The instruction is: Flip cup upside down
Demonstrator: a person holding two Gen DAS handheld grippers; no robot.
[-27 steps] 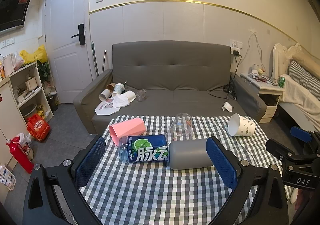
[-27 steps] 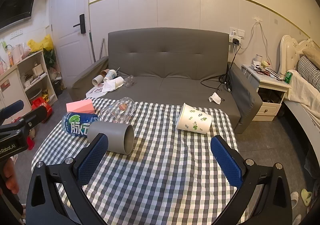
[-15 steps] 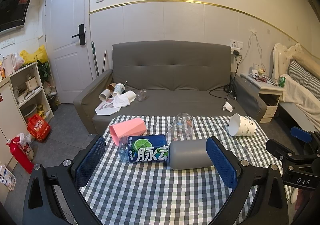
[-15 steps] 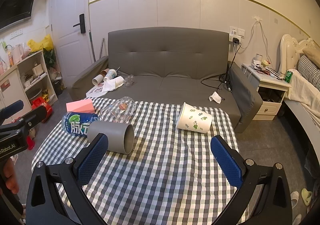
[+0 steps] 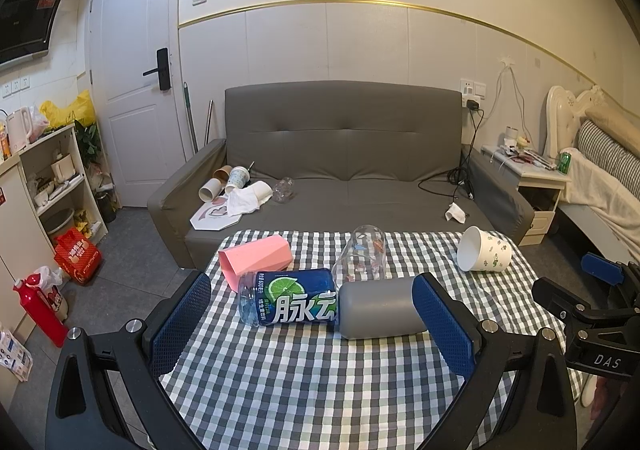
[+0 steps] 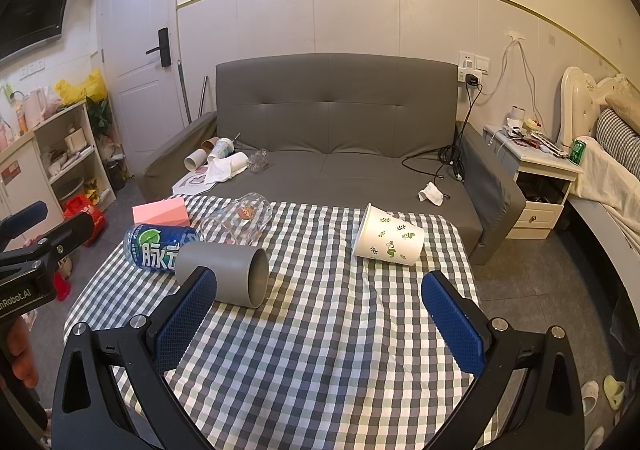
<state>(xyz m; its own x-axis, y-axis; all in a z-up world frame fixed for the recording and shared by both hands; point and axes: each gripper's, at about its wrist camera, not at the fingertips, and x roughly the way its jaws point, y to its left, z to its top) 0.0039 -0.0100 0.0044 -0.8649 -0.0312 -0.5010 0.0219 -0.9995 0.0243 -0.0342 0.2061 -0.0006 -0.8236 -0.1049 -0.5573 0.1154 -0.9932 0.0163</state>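
The checked tabletop (image 5: 304, 378) runs under both tools, its near edge cut off by their black frames. Just ahead of the left tool (image 5: 314, 324), whose blue pads stand wide apart holding nothing, the grey cup (image 5: 376, 308) lies on its side, its right end hidden behind the right-hand pad. The blue bottle (image 5: 288, 302) touches its left end. Beyond them lie the pink cup (image 5: 256, 260) and a clear glass (image 5: 362, 260), hard to make out. The right tool (image 6: 320, 320) also gapes empty; the white paper cup (image 6: 390, 242) lies on its side ahead of it.
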